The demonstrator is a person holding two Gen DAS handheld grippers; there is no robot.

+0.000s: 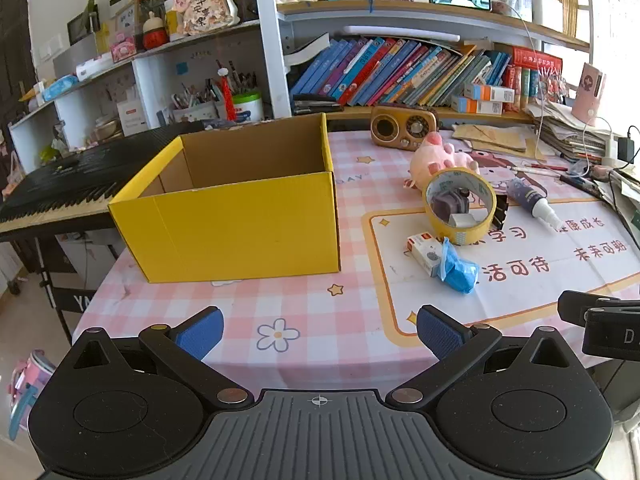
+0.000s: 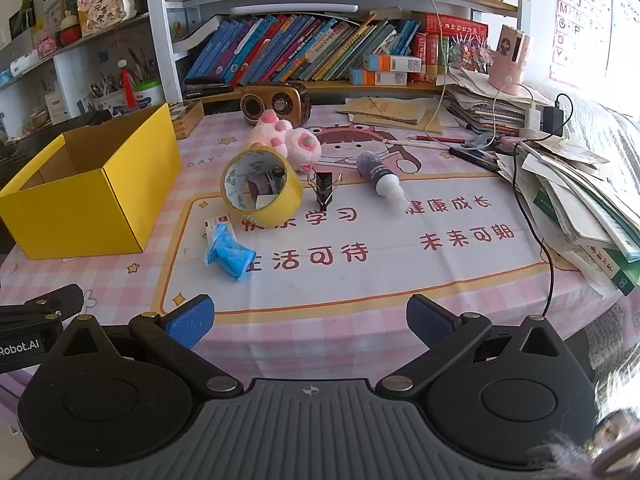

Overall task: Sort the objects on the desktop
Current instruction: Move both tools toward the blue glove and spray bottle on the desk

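A yellow cardboard box (image 1: pixel 236 216), open-topped with a plain brown inside, is set on the left of a desk (image 2: pixel 360 320) spread with a pink checked cloth, while a glossy yellow tape roll (image 2: pixel 262 188), a crumpled blue bag (image 2: pixel 228 254), a fluffy pink plush (image 2: pixel 288 138) and a small spray bottle (image 2: pixel 380 180) are scattered to its right. Crowded bookshelves (image 2: pixel 304 44) are seen behind. The left gripper (image 1: pixel 318 330) and right gripper (image 2: pixel 310 318) are held above the near desk edge, blue-padded fingers spread wide with nothing gripped or touched.

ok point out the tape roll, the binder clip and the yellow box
tape roll (image 2: pixel 294 196): right wrist view, outer yellow band
binder clip (image 2: pixel 324 188): right wrist view, black body
yellow box (image 1: pixel 240 228): left wrist view, front wall
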